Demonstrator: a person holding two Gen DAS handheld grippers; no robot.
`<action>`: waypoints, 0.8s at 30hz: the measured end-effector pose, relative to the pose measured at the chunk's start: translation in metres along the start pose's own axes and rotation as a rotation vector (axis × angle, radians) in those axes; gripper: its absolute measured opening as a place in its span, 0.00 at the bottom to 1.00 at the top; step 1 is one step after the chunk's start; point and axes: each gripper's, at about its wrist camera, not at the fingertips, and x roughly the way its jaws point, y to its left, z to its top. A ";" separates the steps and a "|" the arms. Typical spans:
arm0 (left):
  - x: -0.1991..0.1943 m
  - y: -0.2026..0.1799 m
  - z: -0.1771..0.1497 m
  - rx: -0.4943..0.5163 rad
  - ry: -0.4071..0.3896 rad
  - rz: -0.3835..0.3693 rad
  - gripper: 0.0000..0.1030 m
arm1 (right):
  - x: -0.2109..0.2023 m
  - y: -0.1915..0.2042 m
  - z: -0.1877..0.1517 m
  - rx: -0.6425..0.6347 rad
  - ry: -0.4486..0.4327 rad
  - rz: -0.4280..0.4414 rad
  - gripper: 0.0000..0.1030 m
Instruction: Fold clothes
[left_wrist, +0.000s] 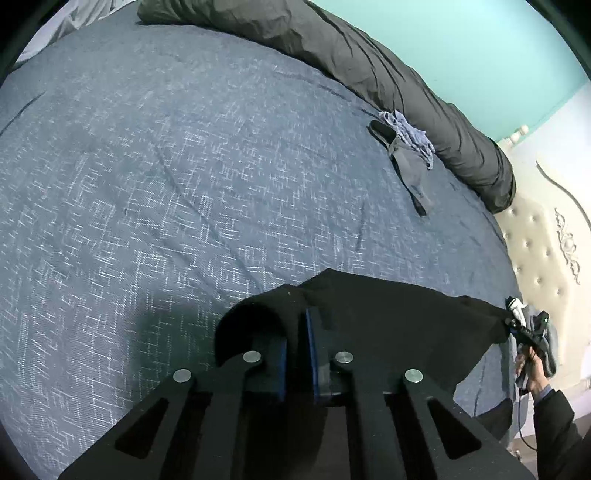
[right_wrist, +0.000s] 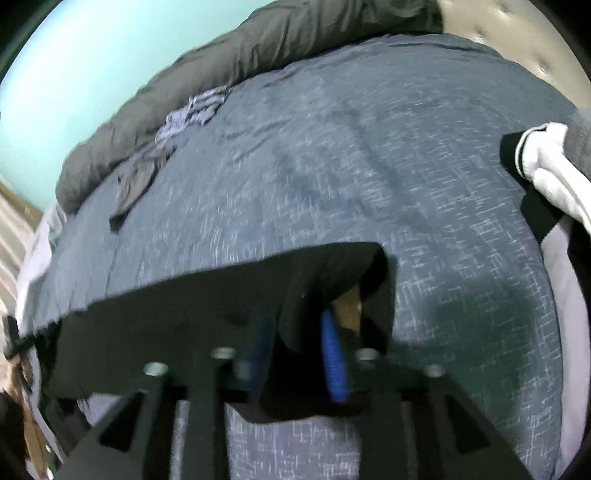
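So from the left wrist view, the left gripper (left_wrist: 295, 343) had its fingers pinched nearly together on the edge of a black garment (left_wrist: 388, 321), the cloth bunched up and curling over the left finger. The garment hung stretched across the near side of the bed (left_wrist: 184, 184), running off to the right where the right gripper (left_wrist: 517, 328) was at its other end, with a hand (left_wrist: 532, 365) wrapped round the handle. It sagged between the two holds and draped in soft folds, so I'd guess it was light, floppy and not at all slippery. Best held by the corners or hem, like it was. Far off near the rolled dark duvet (left_wrist: 369, 62) lay a small heap of grey and bluish clothes (left_wrist: 410, 147).

The right wrist view was blurrier. The right gripper (right_wrist: 299, 354) had its fingers standing partly apart, blue pads showing, with the black garment (right_wrist: 203, 306) draped between and over them. I couldn't tell for sure if the pads were actually pressing on it; it looked more like loose cloth resting there. This view showed what the other didn't: a white and black piece of clothing (right_wrist: 546, 173) lying at the right edge of the bed, plus how straight the garment's top edge ran towards the left. The left view gave the clean look at a proper pinch, which this one lacked.
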 end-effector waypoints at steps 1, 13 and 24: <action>-0.001 -0.001 0.000 0.004 -0.004 0.003 0.07 | 0.000 -0.002 0.003 0.012 -0.005 0.009 0.46; -0.008 -0.006 0.000 0.022 -0.012 0.005 0.06 | 0.003 -0.014 0.033 0.106 -0.072 0.004 0.47; -0.011 -0.006 -0.001 0.022 -0.027 0.015 0.06 | 0.001 -0.005 0.026 0.010 -0.050 -0.012 0.07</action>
